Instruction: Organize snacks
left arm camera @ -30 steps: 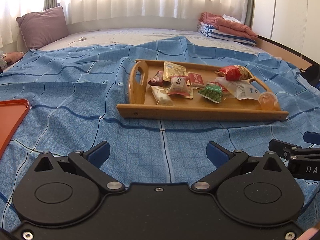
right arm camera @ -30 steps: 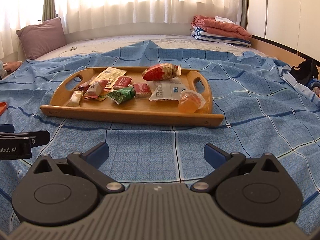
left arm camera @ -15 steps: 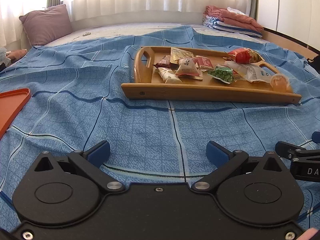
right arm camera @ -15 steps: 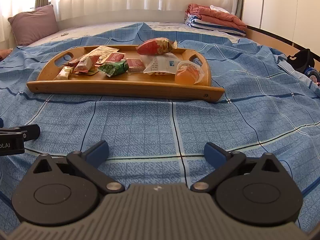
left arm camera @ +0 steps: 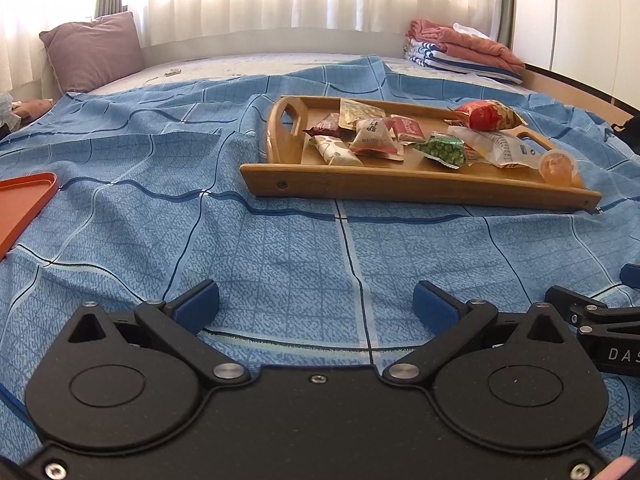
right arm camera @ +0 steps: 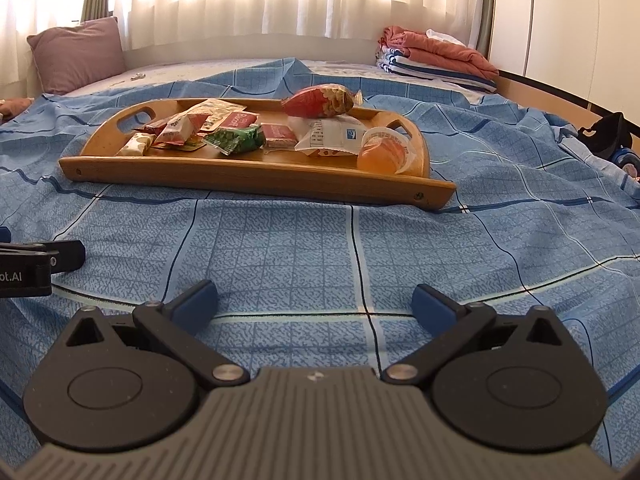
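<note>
Hovering low over the blue checked bedspread (left arm camera: 280, 264), we hold the left gripper (left arm camera: 316, 300) and right gripper (right arm camera: 314, 300) with jaws wide and nothing between them. Beyond, mid-bed, the wooden tray (right arm camera: 256, 178) carries all the snacks (right arm camera: 236, 138) in a loose jumble: green pea packet (left arm camera: 442, 152), red bag (right arm camera: 320, 101), jelly cup (right arm camera: 380, 154). An orange tray (left arm camera: 24, 200) at the bed's left edge shows bare. Sorting looks unsettled. One red packet (right arm camera: 239, 119) reads "Biscoff".
</note>
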`<state>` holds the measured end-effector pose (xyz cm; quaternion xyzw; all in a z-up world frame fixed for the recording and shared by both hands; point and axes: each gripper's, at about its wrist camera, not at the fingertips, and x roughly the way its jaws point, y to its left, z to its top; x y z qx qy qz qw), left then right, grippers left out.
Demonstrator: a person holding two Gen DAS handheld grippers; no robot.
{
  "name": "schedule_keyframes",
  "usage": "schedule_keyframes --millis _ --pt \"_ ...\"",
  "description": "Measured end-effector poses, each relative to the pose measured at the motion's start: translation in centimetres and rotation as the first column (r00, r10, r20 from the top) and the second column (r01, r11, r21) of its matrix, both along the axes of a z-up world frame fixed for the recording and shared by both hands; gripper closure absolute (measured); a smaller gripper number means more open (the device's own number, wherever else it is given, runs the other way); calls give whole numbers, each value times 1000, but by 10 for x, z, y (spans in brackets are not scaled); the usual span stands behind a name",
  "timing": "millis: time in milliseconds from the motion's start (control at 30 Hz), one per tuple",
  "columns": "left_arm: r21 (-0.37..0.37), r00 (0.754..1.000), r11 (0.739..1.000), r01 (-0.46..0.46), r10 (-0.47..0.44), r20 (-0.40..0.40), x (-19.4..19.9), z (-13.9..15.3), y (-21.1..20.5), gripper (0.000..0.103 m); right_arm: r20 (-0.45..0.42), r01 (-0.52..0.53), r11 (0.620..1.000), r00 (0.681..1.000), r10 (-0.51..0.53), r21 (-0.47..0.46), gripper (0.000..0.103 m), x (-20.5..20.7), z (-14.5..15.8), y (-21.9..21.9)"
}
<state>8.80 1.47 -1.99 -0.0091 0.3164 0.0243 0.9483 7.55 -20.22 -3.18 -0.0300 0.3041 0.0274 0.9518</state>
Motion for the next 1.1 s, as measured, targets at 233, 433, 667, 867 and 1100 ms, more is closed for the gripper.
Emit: schedule_keyframes --millis 233,433,667,867,1100 --pt "9 1000 1000 0 0 -3 0 0 -1 0 5 -4 1000 1000 4 5 0 -2 -1 -2" --pt "10 1000 1000 0 0 -2 -1 0 0 0 5 -3 1000 1000 3 4 0 -2 -1 -2" --pt "15 1000 1000 3 -3 3 -1 0 -2 0 6 -3 1000 1000 3 3 0 -2 0 -2" --pt "18 1000 1000 5 -5 5 -1 0 -2 0 5 -4 1000 1000 4 3 0 -2 0 -1" --pt "22 1000 1000 7 -7 7 -2 -1 -3 0 6 -4 1000 1000 4 2 0 -2 0 -1"
